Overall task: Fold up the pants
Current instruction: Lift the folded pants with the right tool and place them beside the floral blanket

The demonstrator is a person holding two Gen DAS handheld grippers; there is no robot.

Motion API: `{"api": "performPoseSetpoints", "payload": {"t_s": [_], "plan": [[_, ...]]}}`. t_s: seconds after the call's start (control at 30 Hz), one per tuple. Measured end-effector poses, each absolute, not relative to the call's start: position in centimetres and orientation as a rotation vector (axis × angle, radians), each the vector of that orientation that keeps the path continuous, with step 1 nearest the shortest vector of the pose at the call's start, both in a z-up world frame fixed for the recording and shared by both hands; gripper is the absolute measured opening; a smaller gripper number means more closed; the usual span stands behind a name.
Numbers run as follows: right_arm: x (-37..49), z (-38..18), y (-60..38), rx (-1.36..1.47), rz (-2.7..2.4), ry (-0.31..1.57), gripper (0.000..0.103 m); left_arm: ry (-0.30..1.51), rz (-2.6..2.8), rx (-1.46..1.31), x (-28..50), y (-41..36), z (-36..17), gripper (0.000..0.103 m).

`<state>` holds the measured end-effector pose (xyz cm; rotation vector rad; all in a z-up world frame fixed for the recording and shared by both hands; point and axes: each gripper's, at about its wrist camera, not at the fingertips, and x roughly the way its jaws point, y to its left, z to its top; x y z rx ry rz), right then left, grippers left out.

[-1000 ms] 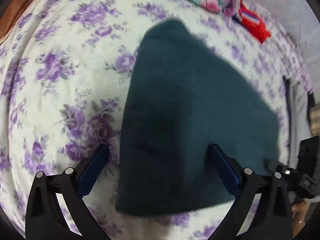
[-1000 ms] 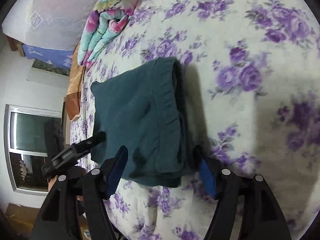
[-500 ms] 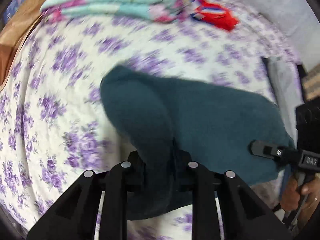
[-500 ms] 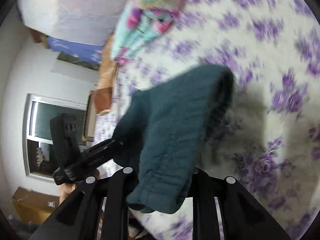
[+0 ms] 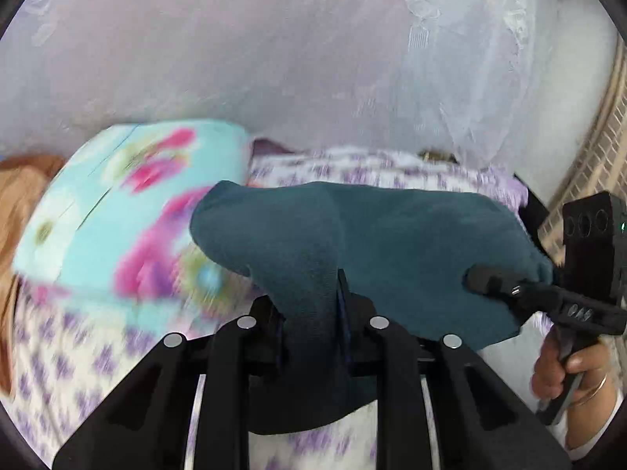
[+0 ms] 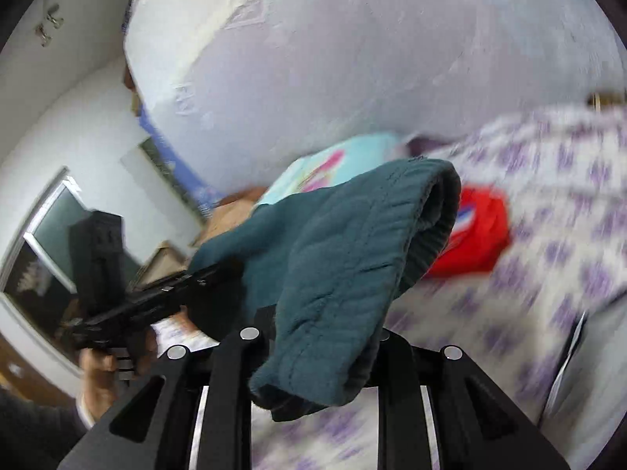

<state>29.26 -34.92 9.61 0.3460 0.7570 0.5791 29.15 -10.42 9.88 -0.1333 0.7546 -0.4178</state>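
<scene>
White netting (image 5: pixel 313 58) hung as a pale curtain behind everything and filled the upper half of both views. Below it lay the bed (image 5: pixel 94 356), its sheet white with blurred purple flowers. On the far side of the bed sat a folded quilt (image 5: pixel 117 211), turquoise with pink blooms, and in the right wrist view a red cloth (image 6: pixel 474 231) lay on the sheet just beyond the pants. A dark window (image 6: pixel 47 243) showed at the left edge of that view.

The pants (image 5: pixel 392 243), teal and folded, were lifted clear of the bed and stretched between the two tools, sagging in the middle. Their ribbed waistband end (image 6: pixel 439 203) curled over toward the right wrist camera.

The left tongs (image 5: pixel 309 313) were closed narrow on one bunched corner of the pants, with cloth spilling down in front of the black frame. The right tongs (image 6: pixel 325 333) were likewise pinched on the other corner, mostly covered by the draped fabric; seen from the left wrist camera, their tip (image 5: pixel 490 280) bit into the pants' far edge.

A hand (image 5: pixel 568 368) with a thin bangle gripped the right tool's handle, and the other hand (image 6: pixel 102 376) held the left tool.
</scene>
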Motion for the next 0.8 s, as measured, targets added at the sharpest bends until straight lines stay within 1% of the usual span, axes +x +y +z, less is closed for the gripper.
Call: {"api": "performPoseSetpoints", "payload": {"t_s": [0.07,0.1,0.13,0.17,0.23,0.27,0.3,0.33,0.37,0.4,0.43,0.47,0.5,0.53,0.63,0.67,0.7,0.73,0.8], "plan": [[33.8,8.8,-36.0,0.282,0.55,0.748,0.022,0.733,-0.398,-0.108,33.7,-12.6,9.5,0.02],[35.6,8.1,-36.4,0.256,0.535,0.745,0.025,0.724,-0.359,-0.074,36.2,-13.9,8.8,0.02],[38.6,6.7,-37.0,0.233,0.52,0.756,0.026,0.728,-0.33,-0.046,38.1,-14.7,8.0,0.02],[40.3,5.4,-37.6,0.225,0.491,0.772,0.027,0.765,-0.299,-0.022,40.9,-15.7,6.2,0.02],[44.3,1.6,-38.8,0.224,0.4,0.828,0.034,0.87,-0.282,-0.07,45.2,-16.2,2.4,0.021],[46.4,-0.9,-39.4,0.218,0.35,0.864,0.049,0.932,-0.262,-0.072,47.7,-16.7,-0.6,0.021],[47.9,-3.1,-40.0,0.2,0.27,0.894,0.066,0.988,-0.233,-0.05,49.3,-17.0,-3.2,0.024],[48.8,-4.7,-40.4,0.182,0.207,0.92,0.067,1.054,-0.193,-0.02,50.6,-17.3,-5.8,0.034],[50.1,-7.3,-40.8,0.146,0.139,0.984,0.069,1.138,-0.119,0.022,51.7,-17.5,-9.3,0.042],[50.6,-9.0,-41.2,0.145,0.132,1.023,0.083,1.116,-0.111,0.032,51.8,-17.6,-9.9,0.052],[50.6,-9.8,-41.7,0.173,0.12,1.02,0.088,1.07,-0.097,0.052,51.4,-17.9,-9.9,0.057],[50.4,-10.1,-42.2,0.205,0.113,1.002,0.09,1.042,-0.086,0.091,51.0,-18.7,-9.8,0.061],[50.3,-10.1,-42.3,0.202,0.115,0.995,0.09,1.034,-0.081,0.123,50.8,-19.3,-9.9,0.068],[50.0,-9.9,-42.3,0.185,0.113,0.987,0.09,1.029,-0.076,0.148,50.7,-19.8,-9.9,0.071],[48.3,-8.1,-41.8,0.132,0.076,0.957,0.089,1.035,-0.063,0.145,50.3,-19.9,-9.5,0.071],[47.0,-6.5,-41.7,0.121,0.06,0.913,0.09,1.047,-0.066,0.123,49.9,-19.7,-8.9,0.071],[46.1,-5.4,-41.5,0.108,0.049,0.887,0.091,1.044,-0.07,0.111,49.4,-19.7,-8.2,0.073],[45.1,-4.6,-41.2,0.087,0.038,0.871,0.091,1.027,-0.068,0.101,48.5,-19.6,-7.2,0.083],[42.3,-2.7,-40.6,0.04,0.018,0.863,0.091,0.979,-0.048,0.095,46.5,-19.8,-5.2,0.095]]}}
